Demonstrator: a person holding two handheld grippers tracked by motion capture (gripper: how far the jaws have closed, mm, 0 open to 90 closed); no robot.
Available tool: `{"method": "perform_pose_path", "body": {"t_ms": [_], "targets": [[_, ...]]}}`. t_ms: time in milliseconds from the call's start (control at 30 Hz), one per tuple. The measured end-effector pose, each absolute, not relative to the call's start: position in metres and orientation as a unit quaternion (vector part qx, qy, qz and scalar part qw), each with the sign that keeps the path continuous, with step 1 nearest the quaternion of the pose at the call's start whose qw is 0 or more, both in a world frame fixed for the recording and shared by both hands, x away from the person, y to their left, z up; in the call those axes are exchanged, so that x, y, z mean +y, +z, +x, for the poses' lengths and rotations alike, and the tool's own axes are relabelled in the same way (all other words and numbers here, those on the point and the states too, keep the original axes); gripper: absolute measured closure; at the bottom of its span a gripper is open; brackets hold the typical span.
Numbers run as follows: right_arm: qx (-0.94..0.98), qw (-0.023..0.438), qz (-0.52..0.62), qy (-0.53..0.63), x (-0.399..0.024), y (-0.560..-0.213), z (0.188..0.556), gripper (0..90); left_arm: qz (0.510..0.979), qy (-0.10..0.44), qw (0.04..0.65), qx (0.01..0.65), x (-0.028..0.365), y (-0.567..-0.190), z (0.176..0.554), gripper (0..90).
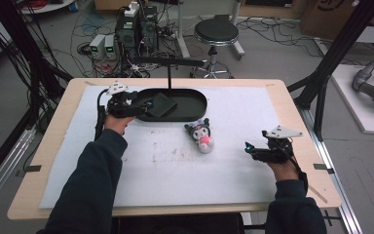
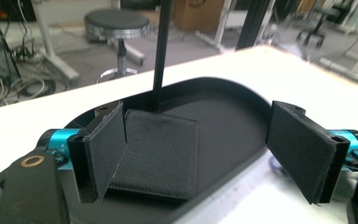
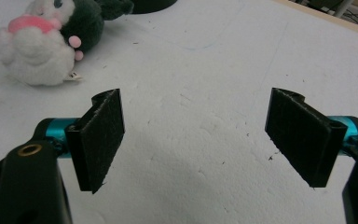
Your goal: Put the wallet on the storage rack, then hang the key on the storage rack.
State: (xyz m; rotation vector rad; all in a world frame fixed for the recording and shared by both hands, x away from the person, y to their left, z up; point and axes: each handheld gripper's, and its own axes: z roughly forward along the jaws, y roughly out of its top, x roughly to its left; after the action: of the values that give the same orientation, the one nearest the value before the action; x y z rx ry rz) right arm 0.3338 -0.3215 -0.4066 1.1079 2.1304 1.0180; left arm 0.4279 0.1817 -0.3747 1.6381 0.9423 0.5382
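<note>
A black oval tray (image 1: 195, 105) (image 2: 242, 102) lies at the back of the white mat, with a thin black post (image 1: 169, 73) (image 2: 161, 51) rising from it. Inside lies a flat black wallet (image 1: 161, 104) (image 2: 161, 156). My left gripper (image 1: 143, 106) (image 2: 205, 156) hangs open over the tray's left end, its jaws on either side of the wallet and apart from it. A small plush toy (image 1: 202, 137) (image 3: 46, 42), dark-headed with a white and pink body, lies mid-mat. My right gripper (image 1: 248, 148) (image 3: 193, 140) stands open over bare mat, to the right of the toy.
The white mat (image 1: 175, 161) covers most of the wooden table (image 1: 44, 161). Black frame posts (image 1: 328, 63) stand at the table's right side. A round stool (image 1: 216, 33), computer boxes and cables are on the floor beyond the far edge.
</note>
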Motion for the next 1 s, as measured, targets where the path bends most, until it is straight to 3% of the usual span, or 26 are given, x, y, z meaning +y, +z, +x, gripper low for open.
{"method": "perform_pose_path", "body": {"t_ms": [333,1000], "targets": [[0.787,0.261,0.407,0.382,-0.321,-0.406,0.337,20.0,0.690,0.268,0.537,0.405,0.204,-0.382,0.378,20.3],[0.779,0.261,0.410,0.395,-0.313,-0.403,0.335,19.9,0.686,0.255,0.534,0.424,0.239,-0.410,0.352,21.3]]}}
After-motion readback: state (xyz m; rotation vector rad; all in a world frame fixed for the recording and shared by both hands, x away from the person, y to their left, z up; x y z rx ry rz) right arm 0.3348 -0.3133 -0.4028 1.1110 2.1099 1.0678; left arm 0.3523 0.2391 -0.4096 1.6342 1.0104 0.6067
